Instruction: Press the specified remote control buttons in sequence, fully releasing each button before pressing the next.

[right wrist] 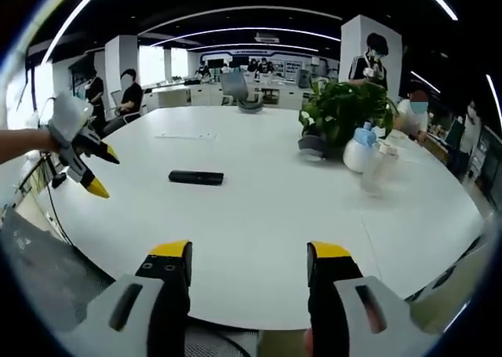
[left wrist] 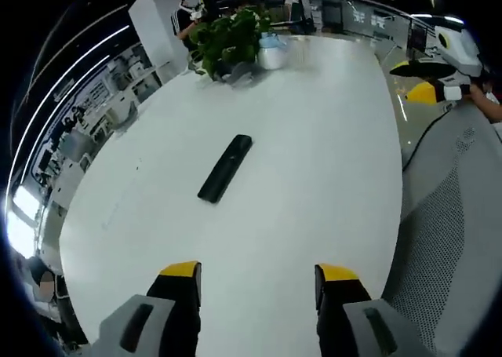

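A slim black remote control (left wrist: 225, 167) lies flat on the big white table (left wrist: 314, 161), ahead of my left gripper (left wrist: 258, 272), whose yellow-tipped jaws stand wide apart, holding nothing. In the right gripper view the same remote (right wrist: 196, 177) lies left of centre on the table (right wrist: 259, 208), well beyond my right gripper (right wrist: 249, 251), which is open with nothing in it. The right gripper (left wrist: 423, 81) shows at the upper right of the left gripper view, off the table's edge. The left gripper (right wrist: 100, 171) hangs at the left of the right gripper view, held by a hand.
A potted green plant (right wrist: 341, 110) and white bottles (right wrist: 362, 147) stand at the table's far side. A grey mesh chair (left wrist: 459, 239) sits close to the table edge. People (right wrist: 128, 96) sit and stand in the office behind.
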Demonstrator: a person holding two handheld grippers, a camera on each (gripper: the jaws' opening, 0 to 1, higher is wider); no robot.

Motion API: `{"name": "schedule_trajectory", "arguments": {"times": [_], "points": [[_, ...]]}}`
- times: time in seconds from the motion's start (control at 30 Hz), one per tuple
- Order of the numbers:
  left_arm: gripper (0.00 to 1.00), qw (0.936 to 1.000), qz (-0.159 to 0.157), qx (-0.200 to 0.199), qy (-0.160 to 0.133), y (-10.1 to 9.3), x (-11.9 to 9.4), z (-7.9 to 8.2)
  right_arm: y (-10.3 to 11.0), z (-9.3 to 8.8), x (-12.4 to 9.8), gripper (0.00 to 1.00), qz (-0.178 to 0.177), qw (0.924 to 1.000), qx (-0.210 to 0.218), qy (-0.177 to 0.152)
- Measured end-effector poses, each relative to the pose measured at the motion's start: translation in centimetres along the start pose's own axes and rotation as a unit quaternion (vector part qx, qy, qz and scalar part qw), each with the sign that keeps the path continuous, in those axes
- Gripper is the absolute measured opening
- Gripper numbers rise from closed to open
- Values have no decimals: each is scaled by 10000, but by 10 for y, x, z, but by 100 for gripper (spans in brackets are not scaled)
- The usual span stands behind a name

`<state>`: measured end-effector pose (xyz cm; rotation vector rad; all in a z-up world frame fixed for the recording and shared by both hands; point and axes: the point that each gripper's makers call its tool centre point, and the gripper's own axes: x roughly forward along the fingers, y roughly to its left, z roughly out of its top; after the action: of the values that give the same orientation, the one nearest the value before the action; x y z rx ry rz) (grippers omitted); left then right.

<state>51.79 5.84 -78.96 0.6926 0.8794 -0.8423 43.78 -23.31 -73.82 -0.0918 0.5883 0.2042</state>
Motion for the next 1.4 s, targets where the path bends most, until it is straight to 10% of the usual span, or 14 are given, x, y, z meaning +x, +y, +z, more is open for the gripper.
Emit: {"name": "schedule_trajectory", "arguments": {"times": [1.4], "points": [[56, 9976, -65, 674, -139, 51, 42, 59, -1, -7, 2, 60, -73, 9997, -26, 221]]}}
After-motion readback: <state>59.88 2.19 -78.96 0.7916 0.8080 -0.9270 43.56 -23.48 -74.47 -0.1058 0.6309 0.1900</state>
